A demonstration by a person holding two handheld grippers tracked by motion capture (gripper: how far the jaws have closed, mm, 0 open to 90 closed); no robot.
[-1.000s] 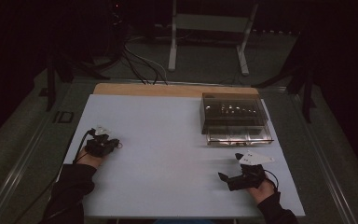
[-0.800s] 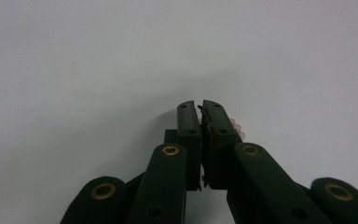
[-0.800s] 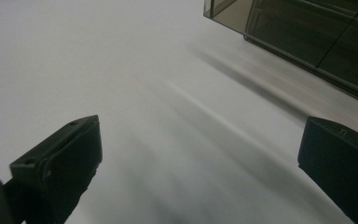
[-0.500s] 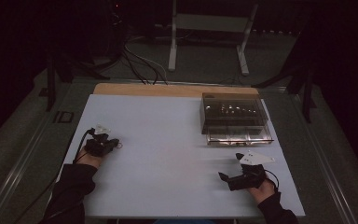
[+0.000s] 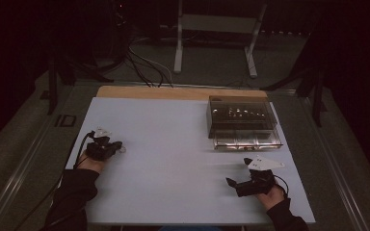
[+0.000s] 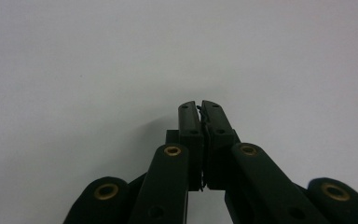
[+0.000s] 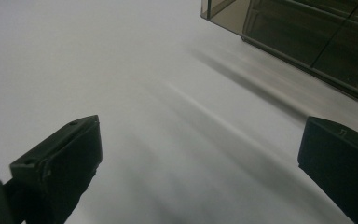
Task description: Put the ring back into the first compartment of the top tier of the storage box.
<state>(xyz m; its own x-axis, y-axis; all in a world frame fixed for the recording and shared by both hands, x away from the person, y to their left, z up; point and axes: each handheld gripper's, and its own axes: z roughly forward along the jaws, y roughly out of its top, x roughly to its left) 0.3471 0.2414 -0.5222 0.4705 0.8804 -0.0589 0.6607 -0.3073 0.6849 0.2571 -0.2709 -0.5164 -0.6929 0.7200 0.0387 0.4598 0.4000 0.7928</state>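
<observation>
The clear plastic box (image 5: 243,122), rectangular and smoke-tinted with compartments, stands at the far right of the white table (image 5: 173,144); no writing is legible. The right gripper (image 5: 238,184), jaws wide apart and empty, rests near it. The left gripper (image 5: 117,146), jaws pressed together on nothing, lies well apart.

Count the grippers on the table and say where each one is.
2. The left gripper rests near the white table's left edge, jaws shut on nothing. The right gripper sits at the near right, jaws open, just in front of the smoked clear plastic box.
</observation>
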